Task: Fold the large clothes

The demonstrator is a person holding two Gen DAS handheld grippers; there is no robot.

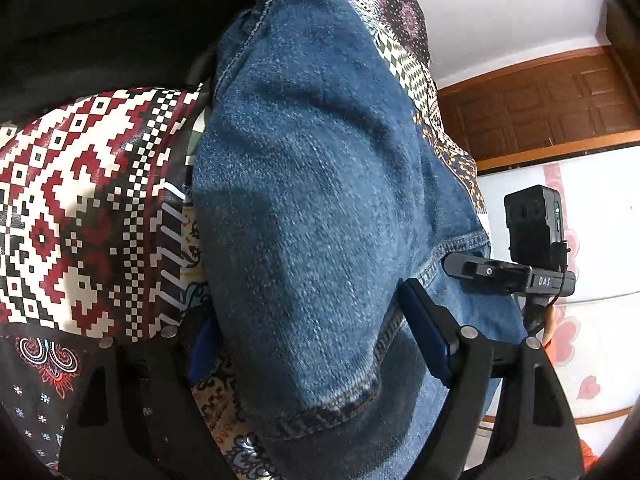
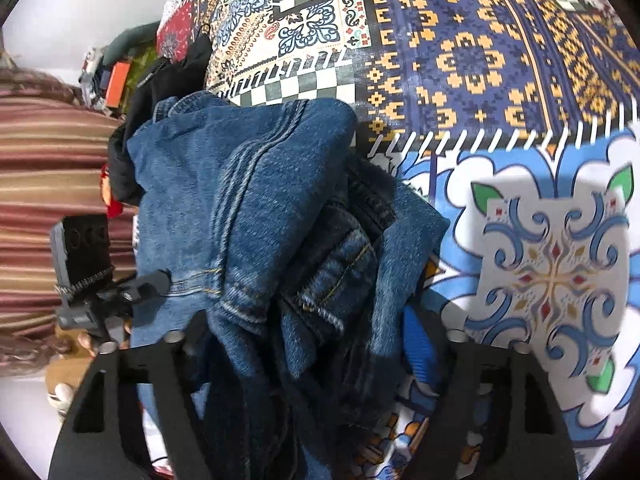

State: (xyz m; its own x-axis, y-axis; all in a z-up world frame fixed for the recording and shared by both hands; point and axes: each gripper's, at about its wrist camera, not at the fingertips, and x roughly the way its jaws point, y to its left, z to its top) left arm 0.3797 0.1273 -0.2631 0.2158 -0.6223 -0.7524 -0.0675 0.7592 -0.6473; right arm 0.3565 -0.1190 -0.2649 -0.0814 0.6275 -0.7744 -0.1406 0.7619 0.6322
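A pair of blue denim jeans fills the left wrist view, draped over the patterned cover. My left gripper is shut on a thick fold of the jeans, with its blue pads pressed against the cloth. In the right wrist view the jeans are bunched, with seams and waistband showing. My right gripper is shut on the bunched denim; its right pad shows, the left one is hidden by cloth. The other gripper's body shows just right of the jeans.
A patchwork-patterned cover lies under the jeans, red and white at the left. Dark clothes are heaped beside the jeans. A striped curtain and a wooden door stand at the edges.
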